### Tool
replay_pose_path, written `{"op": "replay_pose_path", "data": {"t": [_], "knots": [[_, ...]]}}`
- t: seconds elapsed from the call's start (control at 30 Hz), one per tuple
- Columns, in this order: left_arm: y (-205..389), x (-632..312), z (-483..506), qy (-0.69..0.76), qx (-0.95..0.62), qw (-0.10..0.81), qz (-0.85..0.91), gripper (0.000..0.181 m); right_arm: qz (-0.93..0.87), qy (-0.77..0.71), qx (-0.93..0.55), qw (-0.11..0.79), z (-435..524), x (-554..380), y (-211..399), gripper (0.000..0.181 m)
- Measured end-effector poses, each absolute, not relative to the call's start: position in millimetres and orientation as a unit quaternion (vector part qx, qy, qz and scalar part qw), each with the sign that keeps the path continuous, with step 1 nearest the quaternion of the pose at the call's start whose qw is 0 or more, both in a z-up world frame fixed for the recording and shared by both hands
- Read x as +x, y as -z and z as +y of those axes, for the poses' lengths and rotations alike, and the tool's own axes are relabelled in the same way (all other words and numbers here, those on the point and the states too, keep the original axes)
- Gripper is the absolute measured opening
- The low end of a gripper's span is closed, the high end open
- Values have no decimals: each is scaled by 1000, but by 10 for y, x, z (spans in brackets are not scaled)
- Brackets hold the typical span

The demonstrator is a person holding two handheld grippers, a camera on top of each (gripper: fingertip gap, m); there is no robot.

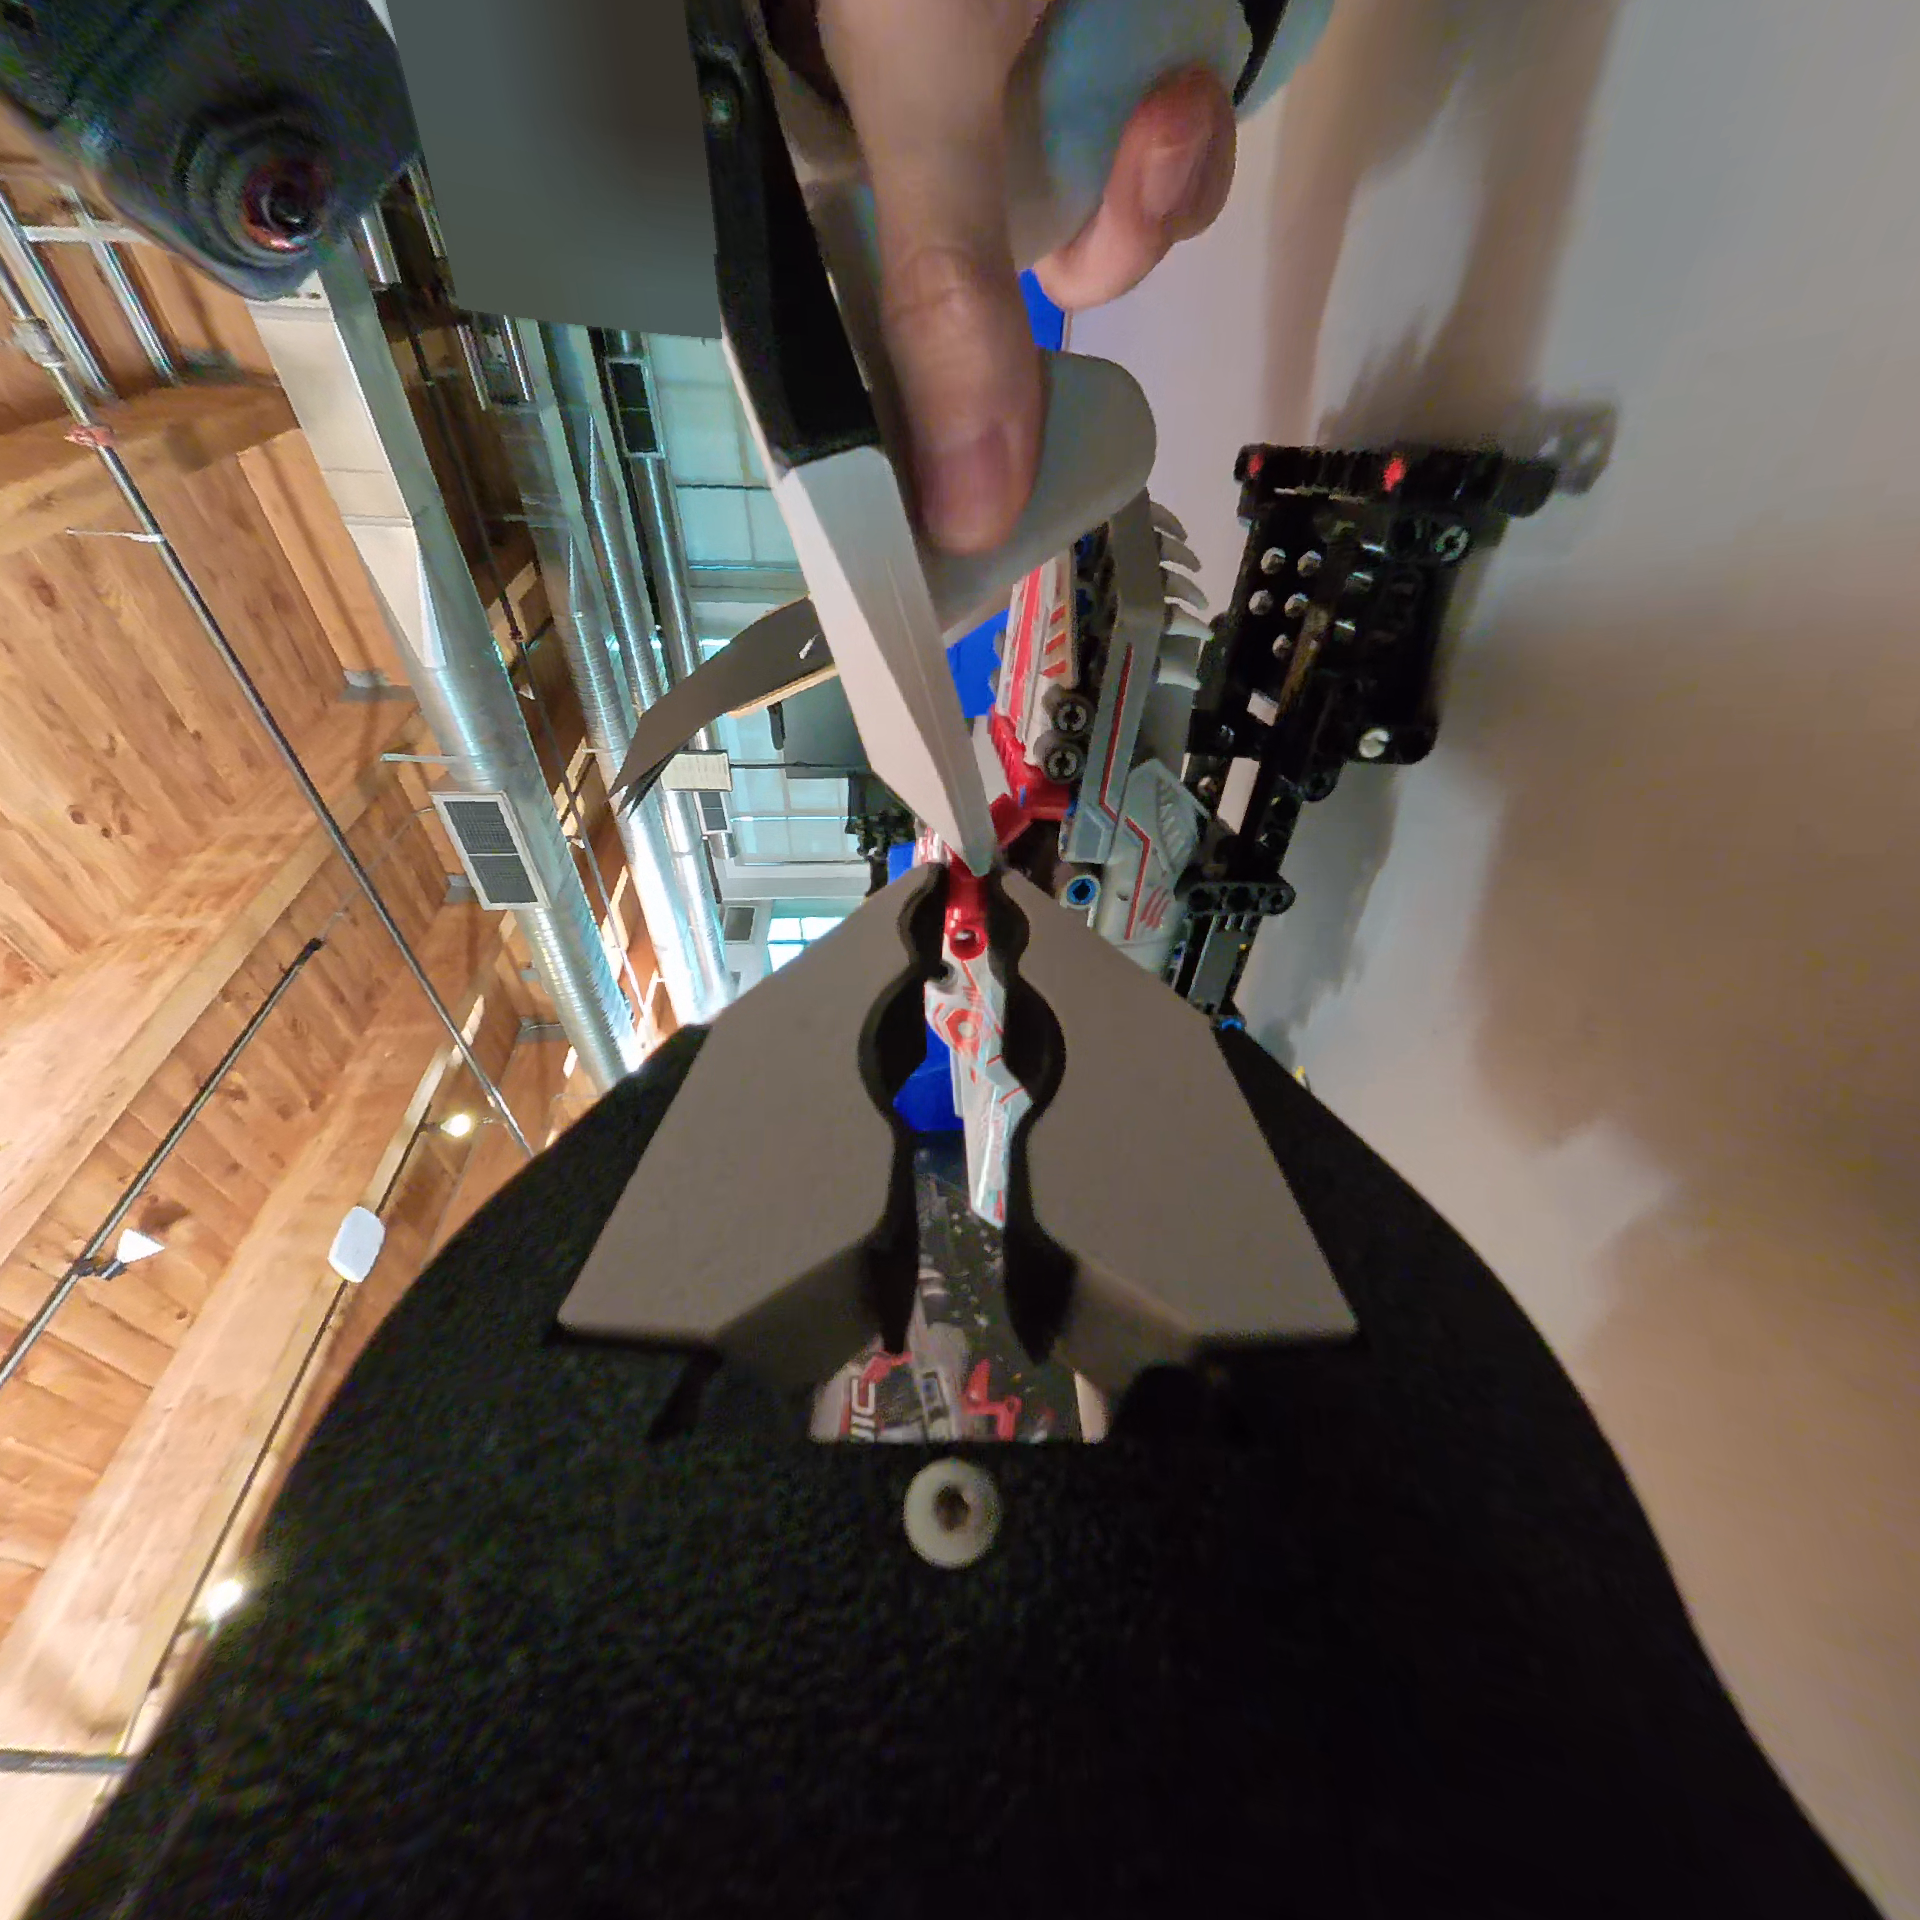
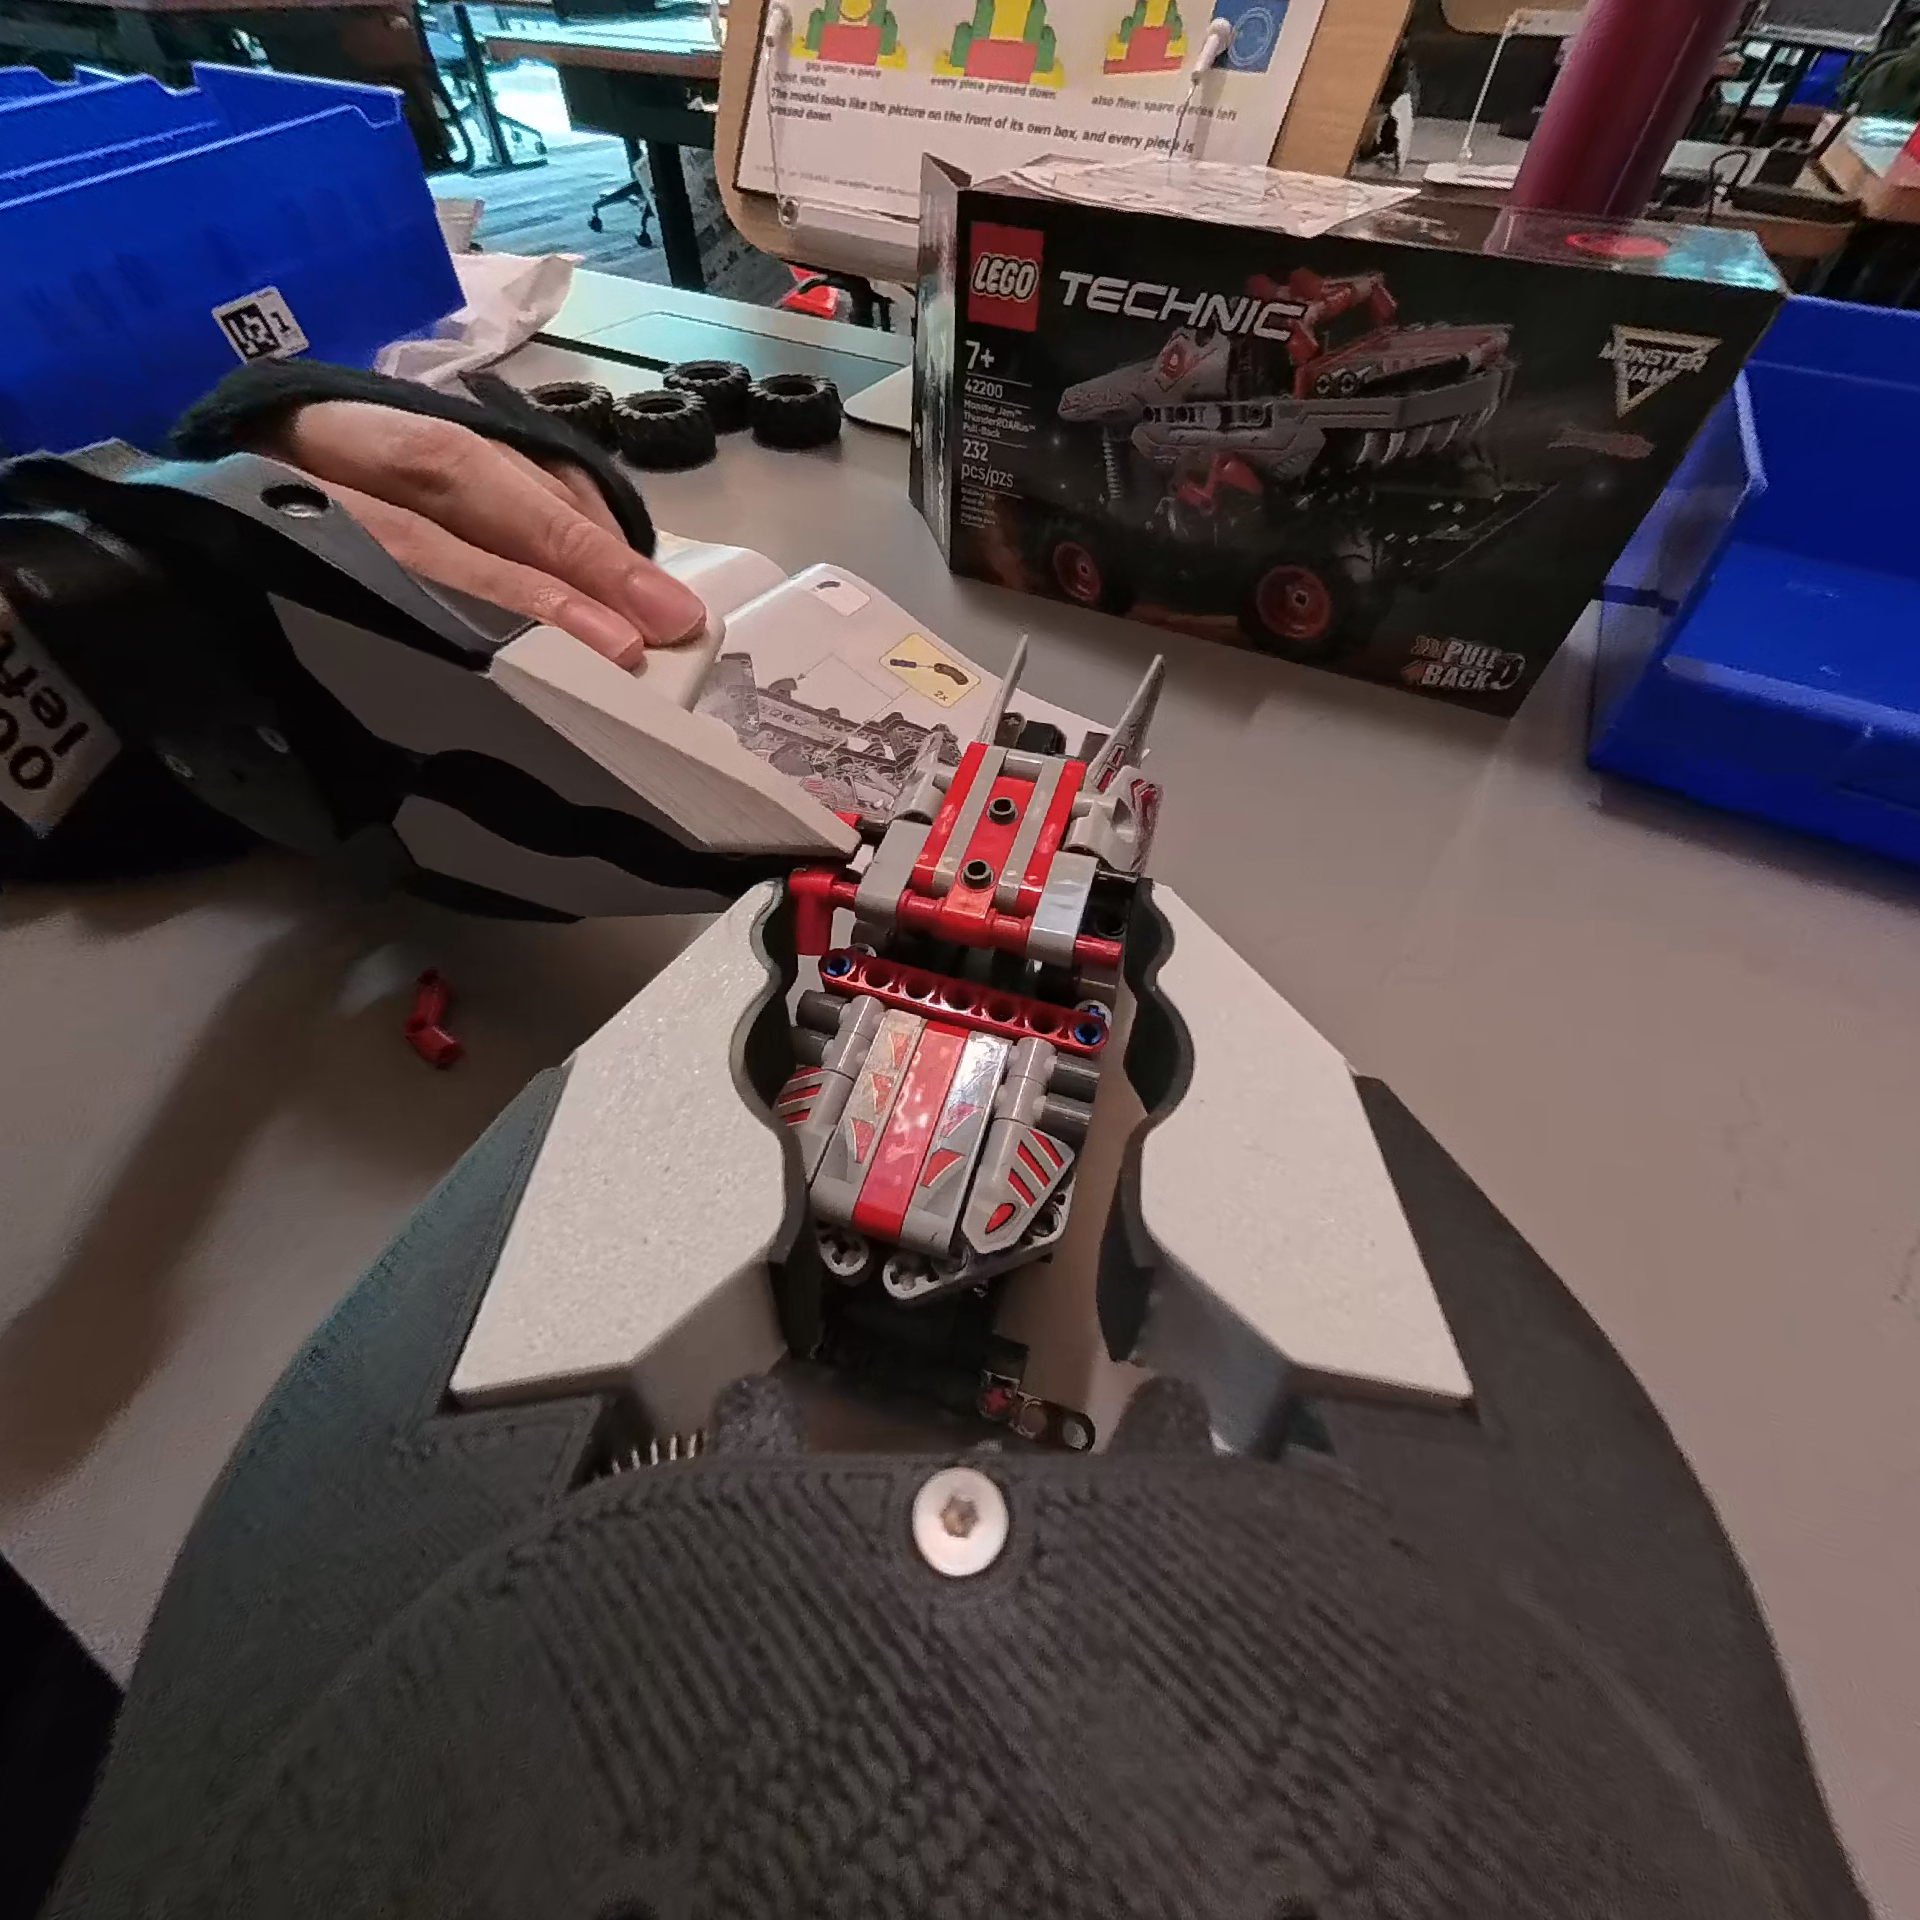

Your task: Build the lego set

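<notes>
The right claw [image 2: 956, 1039] is clamped on the toy truck [image 2: 945, 1091], its two grey fingers [image 2: 613, 1174] pressing the red-and-grey body from either side. The truck sits between them in the middle of the right wrist view, nose toward 6 o'clock and two grey spikes pointing up toward 12 o'clock.

The left claw [image 1: 971, 997] is closed on a thin grey panel with red markings [image 1: 982, 1049], which carries a red connector [image 1: 966, 904] at its far end. In the right wrist view this claw [image 2: 831, 842] comes in from 9 o'clock, its tip touching the truck's rear left corner, with a person's hand [image 2: 499, 530] resting on top of it.

On the grey tabletop [image 2: 1455, 987] a small red piece [image 2: 431, 1018] lies loose toward 9 o'clock. An open instruction booklet [image 2: 883, 675] lies just behind the truck. Farther back at 1 o'clock stands the set's box [image 2: 1330, 436], and four black tyres [image 2: 696, 405] cluster at 11 o'clock. Blue bins stand at 10 o'clock [image 2: 156, 239] and 3 o'clock [image 2: 1787, 644].
</notes>
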State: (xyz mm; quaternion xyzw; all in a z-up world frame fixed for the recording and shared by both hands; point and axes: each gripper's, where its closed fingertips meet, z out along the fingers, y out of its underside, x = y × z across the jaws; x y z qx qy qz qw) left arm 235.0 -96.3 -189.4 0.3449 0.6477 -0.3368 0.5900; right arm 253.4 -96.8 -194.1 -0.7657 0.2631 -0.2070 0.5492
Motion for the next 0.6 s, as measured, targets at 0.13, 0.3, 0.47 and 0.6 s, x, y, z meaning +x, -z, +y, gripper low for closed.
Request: {"op": "replay_pose_path", "data": {"t": [0.13, 0.3, 0.47, 0.6], "knots": [[1903, 2339, -949, 330, 348, 588, 652, 3, 255, 212, -769, 547, -966, 2530, 1937, 63], [1911, 2341, -946, 342, 346, 573, 659, 4, 253, 210, -768, 549, -969, 2531, 1937, 63], [1884, 2389, -897, 348, 327, 579, 661, 6, 268, 192, -758, 562, -1018, 2566, 1945, 63], [1799, 2402, -777, 435, 254, 480, 718, 10, 255, 161, -760, 576, -1072, 2526, 1945, 63]]}}
